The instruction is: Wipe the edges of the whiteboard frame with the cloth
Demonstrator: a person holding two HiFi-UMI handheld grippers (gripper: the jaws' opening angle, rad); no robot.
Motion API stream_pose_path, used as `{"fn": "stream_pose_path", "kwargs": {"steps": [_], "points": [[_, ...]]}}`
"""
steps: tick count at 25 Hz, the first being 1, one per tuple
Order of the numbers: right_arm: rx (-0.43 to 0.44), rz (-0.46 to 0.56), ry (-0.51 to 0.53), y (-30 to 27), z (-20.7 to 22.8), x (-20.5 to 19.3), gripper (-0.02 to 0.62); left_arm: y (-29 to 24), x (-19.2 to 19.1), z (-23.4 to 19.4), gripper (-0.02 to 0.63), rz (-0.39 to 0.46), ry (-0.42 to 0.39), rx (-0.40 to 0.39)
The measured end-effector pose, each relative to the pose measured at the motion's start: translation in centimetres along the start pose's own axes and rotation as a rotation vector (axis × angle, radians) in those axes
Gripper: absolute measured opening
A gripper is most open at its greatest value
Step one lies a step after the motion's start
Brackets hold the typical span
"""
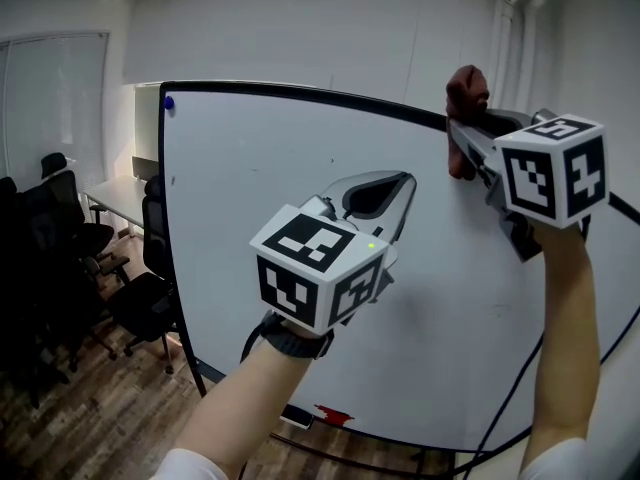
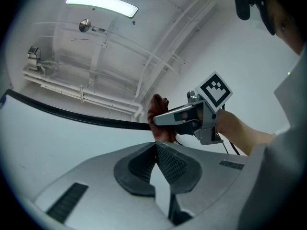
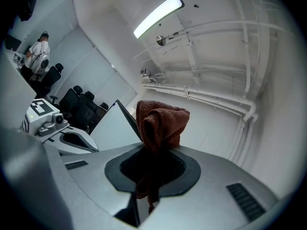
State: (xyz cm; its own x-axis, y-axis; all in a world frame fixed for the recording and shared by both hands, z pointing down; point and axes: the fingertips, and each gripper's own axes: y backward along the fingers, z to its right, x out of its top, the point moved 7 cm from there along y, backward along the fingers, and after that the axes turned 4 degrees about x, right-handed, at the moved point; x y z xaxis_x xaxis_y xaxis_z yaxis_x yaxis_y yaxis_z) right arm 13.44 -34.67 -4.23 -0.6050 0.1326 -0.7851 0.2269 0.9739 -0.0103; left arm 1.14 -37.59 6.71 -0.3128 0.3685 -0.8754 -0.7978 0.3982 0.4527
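Observation:
A large whiteboard point(image 1: 300, 188) with a black frame point(image 1: 300, 92) stands before me. My right gripper point(image 1: 462, 136) is shut on a reddish-brown cloth point(image 1: 465, 96), which is bunched against the top frame edge at the upper right. In the right gripper view the cloth point(image 3: 159, 123) sticks up from between the jaws, next to the frame point(image 3: 125, 116). My left gripper point(image 1: 405, 186) hangs in front of the board's middle, shut and holding nothing. The left gripper view shows the cloth point(image 2: 159, 119) pressed on the frame point(image 2: 72, 111).
Black office chairs point(image 1: 60, 238) and a desk point(image 1: 115, 200) stand to the left on a wooden floor. A red eraser point(image 1: 333, 416) lies on the board's bottom tray. Black cables point(image 1: 520, 388) hang near my right arm. A person point(image 3: 38, 56) stands far off.

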Motion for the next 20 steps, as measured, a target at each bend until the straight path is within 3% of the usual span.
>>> {"fn": "stream_pose_path", "kwargs": {"steps": [8,20], "points": [[-0.019,0.001,-0.011,-5.8,-4.4,3.2,0.054,3.1,0.4,-7.5,0.009,-0.005,-0.021,-0.03],[0.02,0.0,0.001,-13.7,-10.8,8.3,0.054,8.3,1.4,-16.5,0.009,-0.001,-0.03,-0.01]]}}
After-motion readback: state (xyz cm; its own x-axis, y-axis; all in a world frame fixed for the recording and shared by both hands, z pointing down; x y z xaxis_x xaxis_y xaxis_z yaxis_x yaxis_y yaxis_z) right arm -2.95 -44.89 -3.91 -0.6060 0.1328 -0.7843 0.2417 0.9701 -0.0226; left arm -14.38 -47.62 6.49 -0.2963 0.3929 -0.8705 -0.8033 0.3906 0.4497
